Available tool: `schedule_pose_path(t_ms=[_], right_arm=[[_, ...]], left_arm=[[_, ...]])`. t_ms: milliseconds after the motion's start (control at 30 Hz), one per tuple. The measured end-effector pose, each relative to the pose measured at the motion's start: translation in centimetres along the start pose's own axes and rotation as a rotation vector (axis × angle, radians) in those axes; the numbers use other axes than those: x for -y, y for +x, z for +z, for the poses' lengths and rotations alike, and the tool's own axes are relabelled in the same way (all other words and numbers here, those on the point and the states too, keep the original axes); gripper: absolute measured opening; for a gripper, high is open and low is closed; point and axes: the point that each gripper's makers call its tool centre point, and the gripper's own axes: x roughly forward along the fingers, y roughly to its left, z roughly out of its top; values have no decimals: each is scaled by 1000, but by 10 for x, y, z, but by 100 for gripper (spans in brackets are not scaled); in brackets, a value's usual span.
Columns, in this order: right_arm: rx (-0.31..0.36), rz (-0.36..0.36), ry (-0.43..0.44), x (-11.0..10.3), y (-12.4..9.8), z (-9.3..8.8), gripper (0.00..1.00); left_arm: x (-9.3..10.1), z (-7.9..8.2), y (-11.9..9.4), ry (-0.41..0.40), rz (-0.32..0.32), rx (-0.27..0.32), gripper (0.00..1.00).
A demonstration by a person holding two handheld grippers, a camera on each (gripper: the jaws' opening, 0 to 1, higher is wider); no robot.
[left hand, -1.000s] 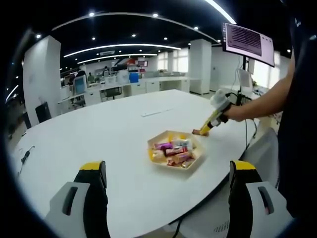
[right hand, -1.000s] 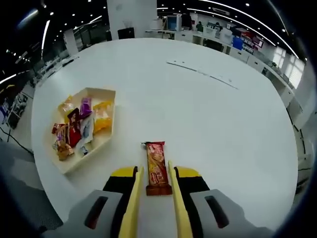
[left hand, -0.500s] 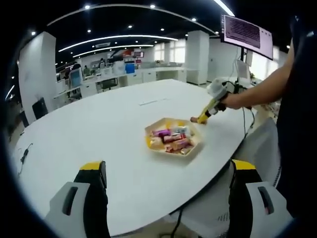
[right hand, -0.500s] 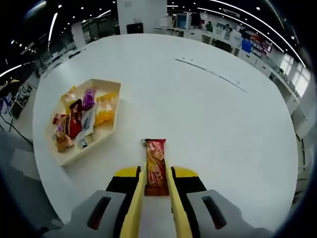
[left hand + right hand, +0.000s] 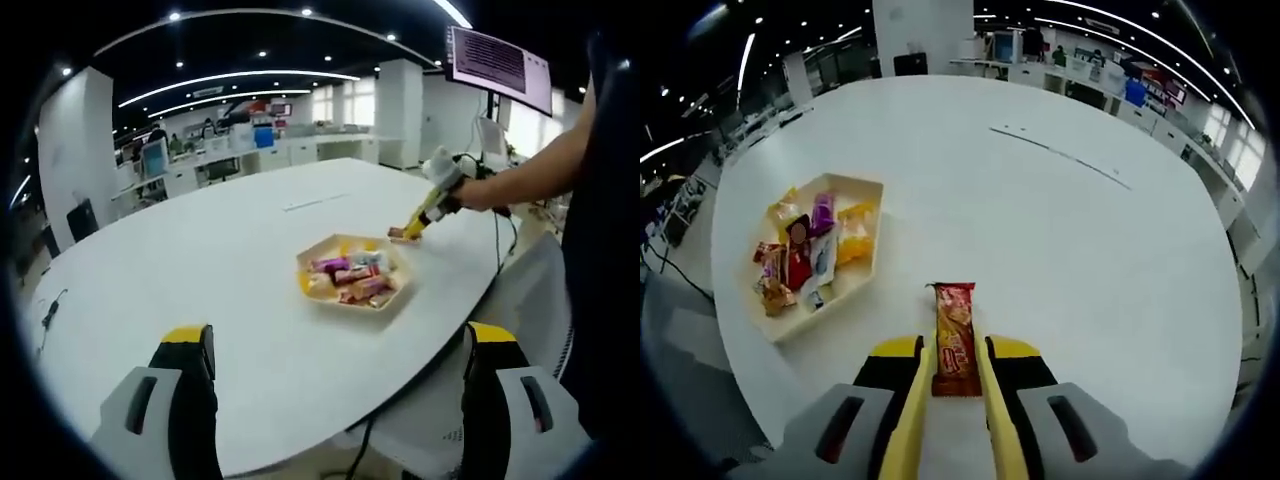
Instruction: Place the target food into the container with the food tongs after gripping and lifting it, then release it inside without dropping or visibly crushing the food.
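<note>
A red and orange wrapped snack bar [image 5: 954, 310] sits lengthwise between the yellow tong jaws of my right gripper [image 5: 952, 345], which is shut on it just above the white table. The pale hexagonal tray [image 5: 830, 303], holding several wrapped snacks, lies to the bar's left, apart from it. From the left gripper view, the right gripper [image 5: 410, 231] holds the snack bar [image 5: 397, 234] by the far right rim of the tray [image 5: 400, 295], in a person's hand. My left gripper [image 5: 340, 335] hovers open over the table's near side with nothing between its jaws.
The big round white table [image 5: 1080, 260] carries a thin strip [image 5: 1055, 150] at the far side and a small cable [image 5: 50, 313] at the left. A white chair [image 5: 530, 290] stands by the table edge, a monitor [image 5: 497, 66] behind the person's arm [image 5: 540, 180].
The right gripper's jaws have drawn in onto the snack bar. The tray now looks a little smaller in the right gripper view, so that gripper has risen slightly. The left gripper stays open.
</note>
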Motion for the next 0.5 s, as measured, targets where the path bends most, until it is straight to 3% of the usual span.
schedule_pose_path(t_ms=[500], right_arm=[[28, 10, -10, -1, -15, 18, 23]], left_arm=[[-1, 2, 0, 0, 7, 18, 100]])
